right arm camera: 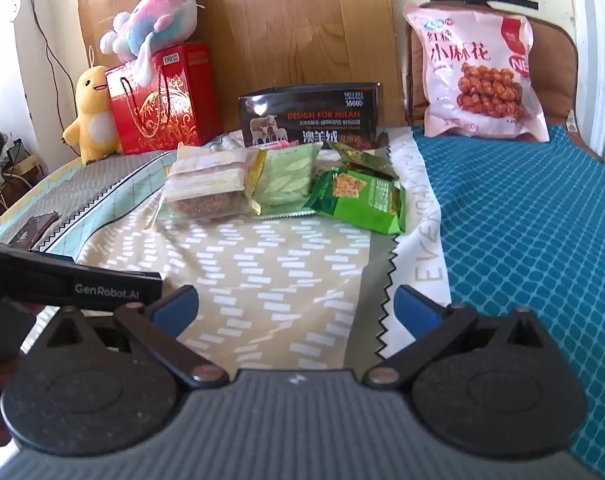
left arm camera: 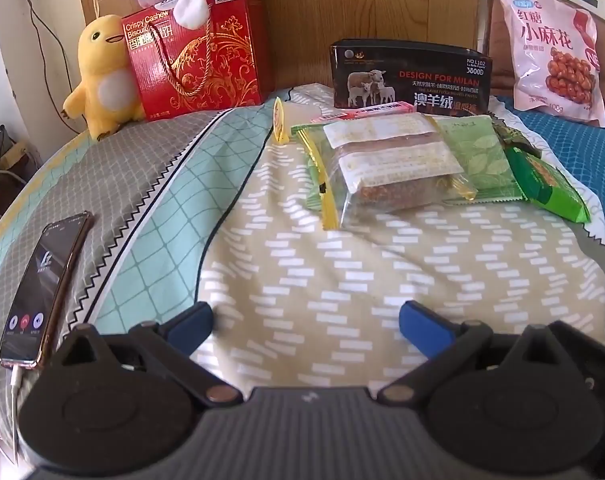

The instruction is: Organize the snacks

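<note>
A pile of snack packets lies on the patterned bedding ahead of both grippers. A clear packet of brown bars (left arm camera: 386,164) (right arm camera: 208,184) lies on top at the left, a pale green leaf-print packet (left arm camera: 478,156) (right arm camera: 288,178) beside it, and a bright green packet (left arm camera: 550,184) (right arm camera: 362,200) at the right. A big pink bag (left arm camera: 554,52) (right arm camera: 478,76) leans upright at the back right. My left gripper (left arm camera: 306,320) hovers open over the bedding, short of the pile. My right gripper (right arm camera: 294,304) is open too, with nothing between its fingers.
A black box with sheep (left arm camera: 410,76) (right arm camera: 310,120) stands behind the pile. A red gift box (left arm camera: 194,52) (right arm camera: 162,96), a yellow plush (left arm camera: 102,76) and a pastel plush (right arm camera: 154,16) sit at the back left. A phone (left arm camera: 46,292) on a cable lies left. Part of the left tool (right arm camera: 82,284) shows at the left edge.
</note>
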The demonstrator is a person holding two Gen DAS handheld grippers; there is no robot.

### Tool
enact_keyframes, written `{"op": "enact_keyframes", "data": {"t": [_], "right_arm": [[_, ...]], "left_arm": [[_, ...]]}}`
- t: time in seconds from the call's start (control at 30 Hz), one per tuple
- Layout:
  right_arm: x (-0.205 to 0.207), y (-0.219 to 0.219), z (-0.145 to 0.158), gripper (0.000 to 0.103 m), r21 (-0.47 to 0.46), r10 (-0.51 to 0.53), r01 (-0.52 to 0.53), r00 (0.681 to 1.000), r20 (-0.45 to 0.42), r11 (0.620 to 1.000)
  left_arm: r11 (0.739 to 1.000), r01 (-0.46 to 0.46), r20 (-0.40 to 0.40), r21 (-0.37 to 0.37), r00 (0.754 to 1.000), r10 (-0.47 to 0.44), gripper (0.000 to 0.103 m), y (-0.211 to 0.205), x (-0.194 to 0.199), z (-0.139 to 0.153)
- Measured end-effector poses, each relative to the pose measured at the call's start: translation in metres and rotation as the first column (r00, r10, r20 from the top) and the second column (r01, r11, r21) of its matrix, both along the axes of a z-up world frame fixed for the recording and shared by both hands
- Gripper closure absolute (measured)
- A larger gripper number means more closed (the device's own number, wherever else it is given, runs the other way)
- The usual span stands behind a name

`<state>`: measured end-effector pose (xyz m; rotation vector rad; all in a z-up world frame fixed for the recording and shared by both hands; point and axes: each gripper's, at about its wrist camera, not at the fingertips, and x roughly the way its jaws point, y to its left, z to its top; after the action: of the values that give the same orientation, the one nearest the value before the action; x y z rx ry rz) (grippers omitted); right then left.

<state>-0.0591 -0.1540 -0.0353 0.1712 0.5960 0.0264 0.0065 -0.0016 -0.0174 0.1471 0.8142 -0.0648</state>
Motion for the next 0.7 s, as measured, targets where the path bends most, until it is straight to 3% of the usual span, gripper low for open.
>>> {"op": "enact_keyframes", "data": {"t": [0.13,0.7], "right_arm": [[0.0040,-0.0068,-0.0042,0.000,0.045,-0.012,0.013,0.999,-0.035,0.999],[0.0017,-0.0108,-0.0022,0.000,0.076,-0.015,0.017,1.000,-0.022,0.997]], "left_arm": [[1.000,0.000,0.002,0.001,1.000,0.000,0.000,-0.0003,-0.0005,0.0001],[1.000,0.001,0.003,0.000,1.000,-0.001,0.000,0.0008,-0.0003,-0.0006]]}}
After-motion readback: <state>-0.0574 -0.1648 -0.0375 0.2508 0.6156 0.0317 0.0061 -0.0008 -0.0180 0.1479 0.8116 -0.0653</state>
